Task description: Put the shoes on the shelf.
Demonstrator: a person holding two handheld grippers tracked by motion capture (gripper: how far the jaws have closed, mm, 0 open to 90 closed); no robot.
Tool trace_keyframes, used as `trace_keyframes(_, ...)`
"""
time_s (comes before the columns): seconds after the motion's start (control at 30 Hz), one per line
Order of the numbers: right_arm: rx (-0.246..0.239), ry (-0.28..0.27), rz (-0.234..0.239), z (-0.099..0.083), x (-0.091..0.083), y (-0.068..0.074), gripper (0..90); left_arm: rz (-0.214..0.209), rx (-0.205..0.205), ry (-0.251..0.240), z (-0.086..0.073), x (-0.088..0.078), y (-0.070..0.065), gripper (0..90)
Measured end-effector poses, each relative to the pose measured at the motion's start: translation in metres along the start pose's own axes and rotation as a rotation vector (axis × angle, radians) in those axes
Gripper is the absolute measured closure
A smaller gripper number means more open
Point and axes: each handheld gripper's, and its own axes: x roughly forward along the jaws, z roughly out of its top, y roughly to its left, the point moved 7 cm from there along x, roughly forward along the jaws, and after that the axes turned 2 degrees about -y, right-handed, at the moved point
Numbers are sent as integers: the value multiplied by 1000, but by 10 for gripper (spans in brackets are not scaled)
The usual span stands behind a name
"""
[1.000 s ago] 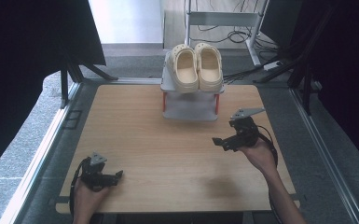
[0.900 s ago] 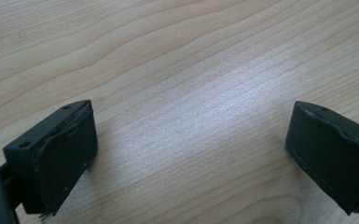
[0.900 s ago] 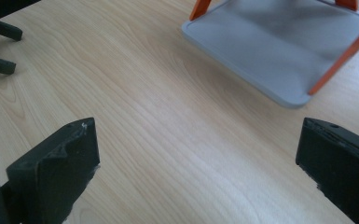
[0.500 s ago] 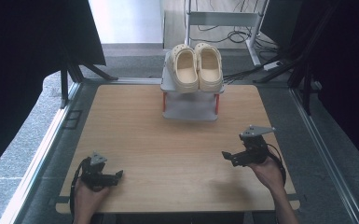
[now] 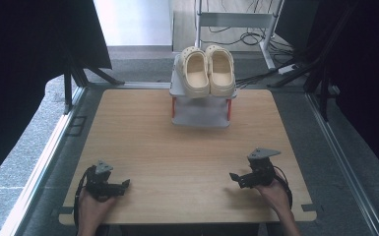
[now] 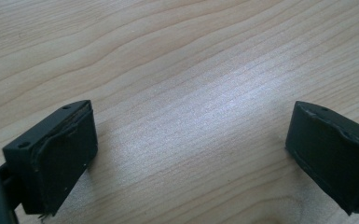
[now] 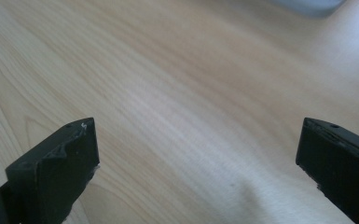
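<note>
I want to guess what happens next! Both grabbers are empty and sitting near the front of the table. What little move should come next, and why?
Probably rest: lower the right gripper to the table and stop. The two cream clogs already sit side by side on the small rack at the far edge, both grippers are open and empty, and the left gripper is near the front edge too.

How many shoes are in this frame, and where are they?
2. Both sit side by side on the top shelf of the small rack at the table's far edge: the left clog and the right clog. The lower shelf looks bare, though part of it is hidden.
</note>
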Motion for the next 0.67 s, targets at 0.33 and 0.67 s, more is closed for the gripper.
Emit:
trace_keyframes(0.33, -6, 51, -26, -26, 22, 1, 0, 0, 0, 0, 0, 0, 0, 19)
trace_keyframes(0.67, -25, 61, -50, -27, 23, 1, 0, 1, 0, 0, 0, 0, 0, 19)
